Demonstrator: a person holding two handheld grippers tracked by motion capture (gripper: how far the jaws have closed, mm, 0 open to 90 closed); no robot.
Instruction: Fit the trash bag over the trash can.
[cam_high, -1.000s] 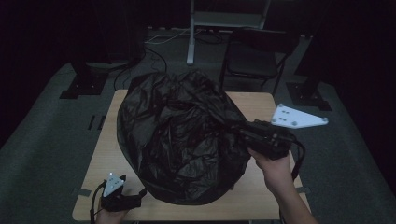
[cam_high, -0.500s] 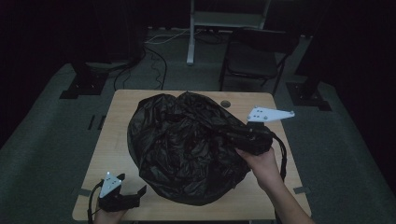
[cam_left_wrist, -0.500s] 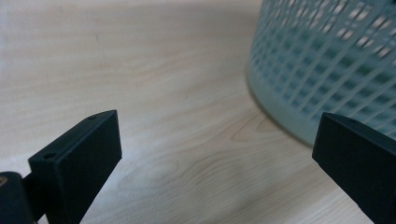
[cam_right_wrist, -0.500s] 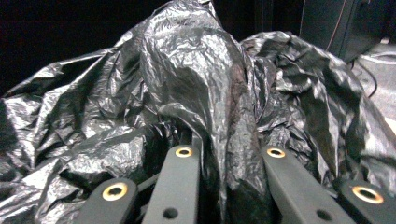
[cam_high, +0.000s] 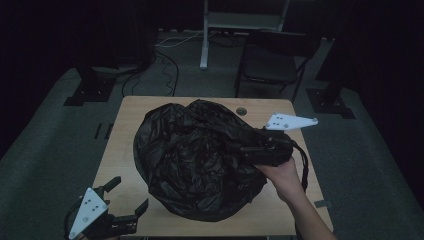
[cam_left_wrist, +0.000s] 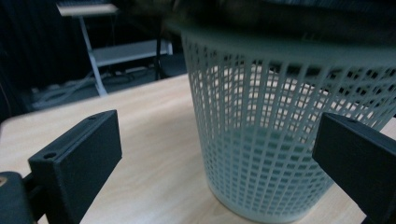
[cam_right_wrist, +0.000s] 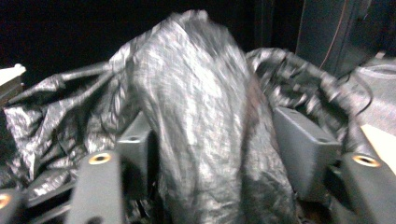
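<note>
Currently the black bag (cam_high: 200, 160) is draped over the mesh basket (cam_left_wrist: 280, 140) mid-table, hiding it completely from above. Basket stands upright on the wooden table (cam_high: 130, 150); the left gripper view has its pale lattice wall close in front, with bag plastic blurred along the rim at the top.

Right gripper (cam_high: 262, 150) is at the bag's right side, hand (cam_high: 282, 175) behind it, grey plate angled toward the far right corner. Its jaws are clamped on a bunched fold of the bag (cam_right_wrist: 205, 130); crinkled plastic sits between both fingers and rises above them in the right gripper view.

Left gripper (cam_high: 127, 197) sits at the near left corner of the table, apart from the bag, jaws spread wide, nothing between them. It points toward the basket, not touching it.

Floor past the far edge: a chair (cam_high: 275, 60) and cables (cam_high: 165, 60).
</note>
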